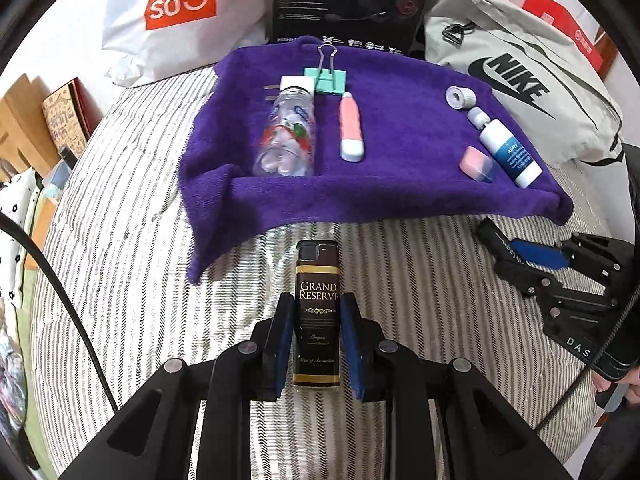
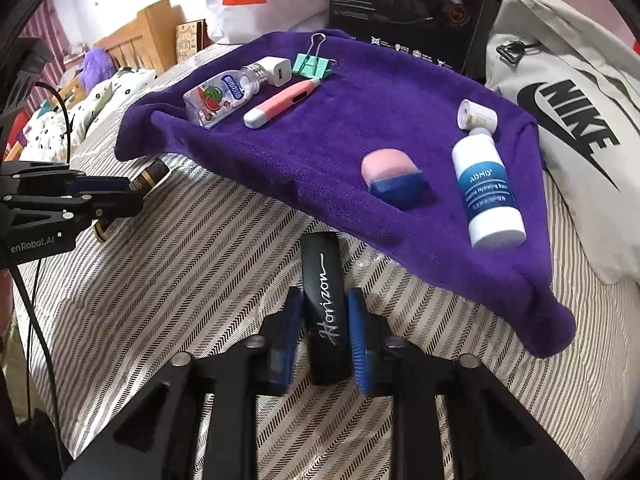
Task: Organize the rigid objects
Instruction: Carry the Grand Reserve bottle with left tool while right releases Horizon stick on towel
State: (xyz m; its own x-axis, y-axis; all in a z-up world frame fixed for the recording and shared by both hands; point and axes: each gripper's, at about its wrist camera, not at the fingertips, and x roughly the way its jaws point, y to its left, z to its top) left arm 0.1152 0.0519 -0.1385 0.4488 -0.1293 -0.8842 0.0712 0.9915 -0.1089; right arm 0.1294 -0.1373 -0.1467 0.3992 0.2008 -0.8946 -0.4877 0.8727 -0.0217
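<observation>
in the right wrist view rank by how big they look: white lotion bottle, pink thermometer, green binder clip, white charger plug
1. white lotion bottle, though it lies nearest the camera
2. pink thermometer
3. green binder clip and white charger plug look alike

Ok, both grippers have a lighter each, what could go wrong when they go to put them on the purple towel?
1. The purple towel is already crowded on both sides; setting down the brown Grand Reserve lighter could nudge the round clear plastic bottle into rolling.
2. The black Horizon lighter is gripped near its back end, so it may pivot.
3. The towel's front edge droops, so lighters placed there could slide off.
</observation>
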